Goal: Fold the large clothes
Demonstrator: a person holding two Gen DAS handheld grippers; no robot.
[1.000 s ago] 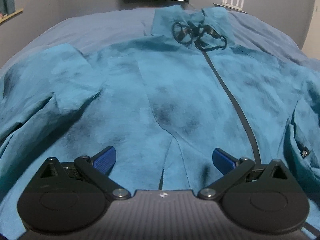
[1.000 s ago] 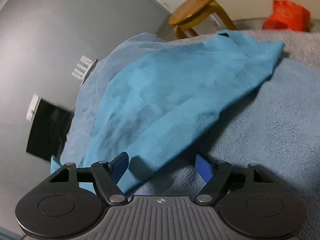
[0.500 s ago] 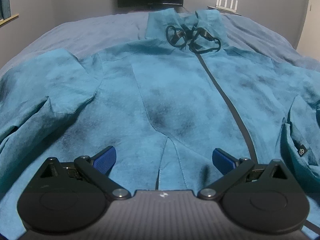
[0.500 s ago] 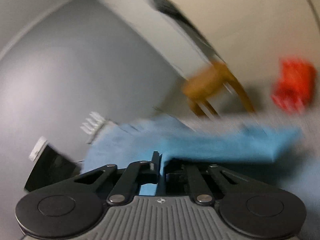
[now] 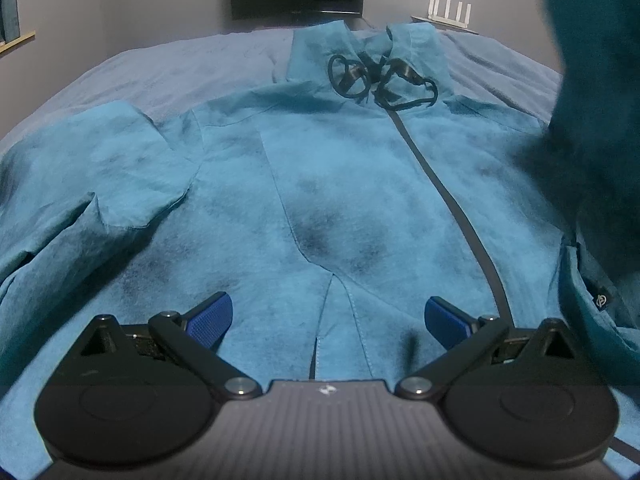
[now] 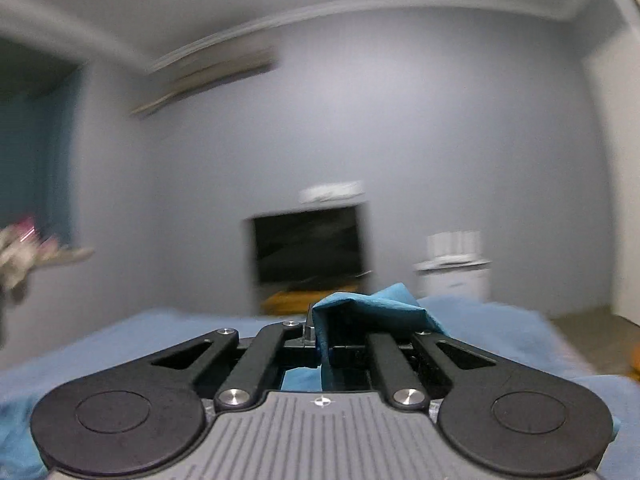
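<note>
The teal zip-front fabric jacket is lying spread across frame centre on the blue bedspread. The right gripper is clamping a jacket fold; carry it inward smoothly. The left gripper is hovering open.

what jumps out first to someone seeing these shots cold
A big teal jacket lies spread front up across the blue bed, its dark zipper running up to a black drawstring. The right gripper is shut on a raised fold of it.
</note>
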